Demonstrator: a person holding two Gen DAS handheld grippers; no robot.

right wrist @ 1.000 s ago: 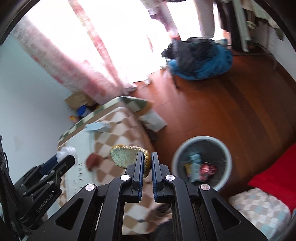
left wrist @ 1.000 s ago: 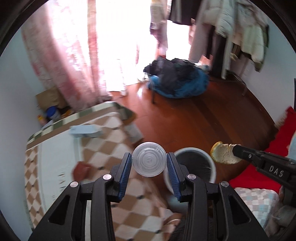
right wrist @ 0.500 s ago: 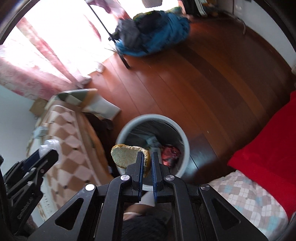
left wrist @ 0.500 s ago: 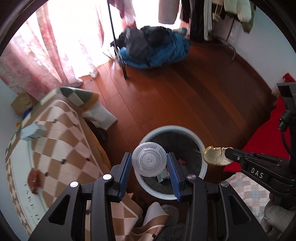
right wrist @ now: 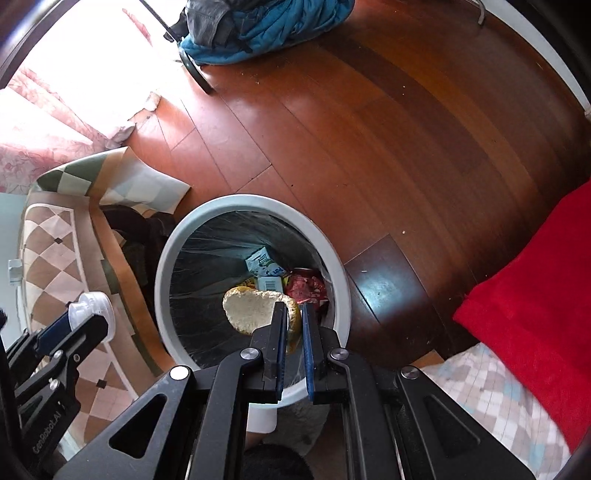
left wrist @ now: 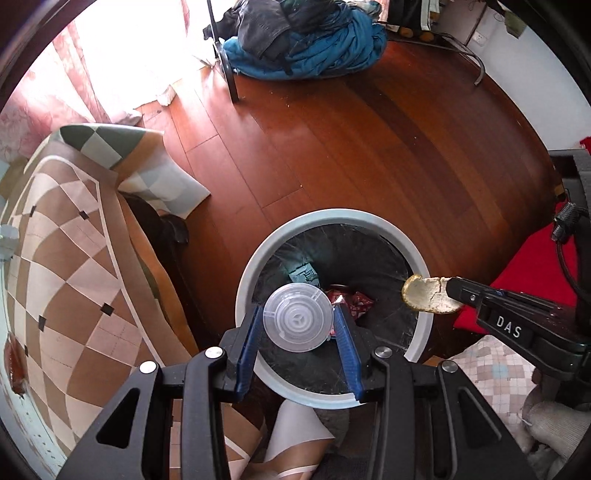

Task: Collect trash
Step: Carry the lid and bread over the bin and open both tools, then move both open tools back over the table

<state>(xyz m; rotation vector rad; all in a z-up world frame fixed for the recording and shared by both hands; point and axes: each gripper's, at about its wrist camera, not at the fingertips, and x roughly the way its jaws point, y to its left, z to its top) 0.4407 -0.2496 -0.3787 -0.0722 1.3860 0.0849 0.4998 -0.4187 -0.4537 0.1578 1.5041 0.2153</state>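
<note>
Lettering "DAS" marks the right gripper (left wrist: 448, 291), clamped on a flat piece of pale bread (right wrist: 255, 308); "GenRobot.AI" marks the left gripper (left wrist: 297, 325), gripping a clear round plastic lid (left wrist: 296, 322). Both hover over the round white black-lined bin (right wrist: 166, 258) holding wrappers.

I see a reddish wood floor (left wrist: 354, 140) across most of both views. At the top lies a heap of blue bedding (left wrist: 317, 48) with dark clothes (left wrist: 262, 26) on it, and a black leg (left wrist: 229, 74) stands beside the heap. A pink curtain (left wrist: 55, 99) hangs at upper left, bright with daylight. On the left, a checked cloth (left wrist: 66, 266) drapes down to the floor. A red blanket (right wrist: 532, 306) lies on the right, touching a pale tiled fabric (right wrist: 491, 391) below it.
</note>
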